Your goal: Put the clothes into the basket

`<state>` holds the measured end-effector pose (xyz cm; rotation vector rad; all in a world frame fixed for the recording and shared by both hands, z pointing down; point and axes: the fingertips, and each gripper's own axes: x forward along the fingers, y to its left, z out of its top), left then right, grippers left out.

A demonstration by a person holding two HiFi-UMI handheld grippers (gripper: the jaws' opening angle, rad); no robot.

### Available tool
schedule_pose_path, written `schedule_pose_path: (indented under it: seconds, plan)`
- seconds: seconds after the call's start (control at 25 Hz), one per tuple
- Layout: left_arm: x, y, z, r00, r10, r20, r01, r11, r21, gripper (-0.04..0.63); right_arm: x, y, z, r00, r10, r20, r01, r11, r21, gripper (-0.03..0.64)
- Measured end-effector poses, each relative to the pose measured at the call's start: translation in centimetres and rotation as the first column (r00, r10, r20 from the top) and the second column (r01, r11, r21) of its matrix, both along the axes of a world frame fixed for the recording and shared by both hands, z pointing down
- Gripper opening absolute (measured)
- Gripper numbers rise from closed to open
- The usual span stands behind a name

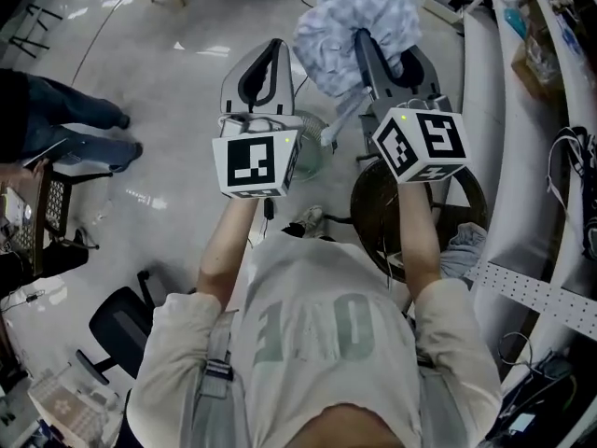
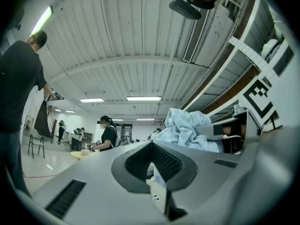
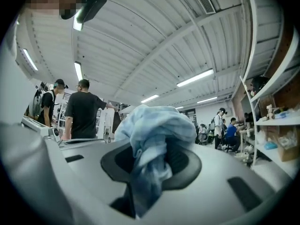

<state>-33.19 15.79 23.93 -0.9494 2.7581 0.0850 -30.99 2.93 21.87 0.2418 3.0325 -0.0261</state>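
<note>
The pale blue checked garment (image 1: 359, 26) is hanging in the air at 1 o'clock in the head view, not yet in the basket. Your right gripper (image 1: 366, 45) is pinching a bunched fold of it. Your left gripper (image 1: 270, 49), at 9 o'clock from the garment, is carrying nothing, jaws together. What looks like the dark round basket (image 1: 369, 203) is sitting at 5 o'clock, under your right forearm. 1 grey-blue cloth (image 1: 464, 245) is lying at its rim. The drop is remaining.
</note>
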Motion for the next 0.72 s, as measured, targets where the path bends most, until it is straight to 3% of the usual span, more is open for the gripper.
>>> schedule_pose_path:
  seconds: [0.44,0.56,0.72]
  plan:
    - [-1.2,6.3,1.8,0.989,-0.140,-0.037,0.139,0.990,-0.030,0.017,-4.3,6.0,7.0,0.976,-0.140,-0.168,0.135,0.990,-0.036,0.127]
    - [-1.6,7.3,1.9,0.987,-0.151,-0.049,0.151,0.988,-0.020,0.018,-5.1,7.6,9.9,0.946,-0.191,-0.263,0.187,0.982,-0.040,0.132]
    - [-1.7,7.3,2.2,0.987,-0.150,-0.055,0.149,0.989,-0.019,0.017,-5.1,8.6,14.0,0.900,-0.207,-0.384,0.213,0.977,-0.026,0.195]
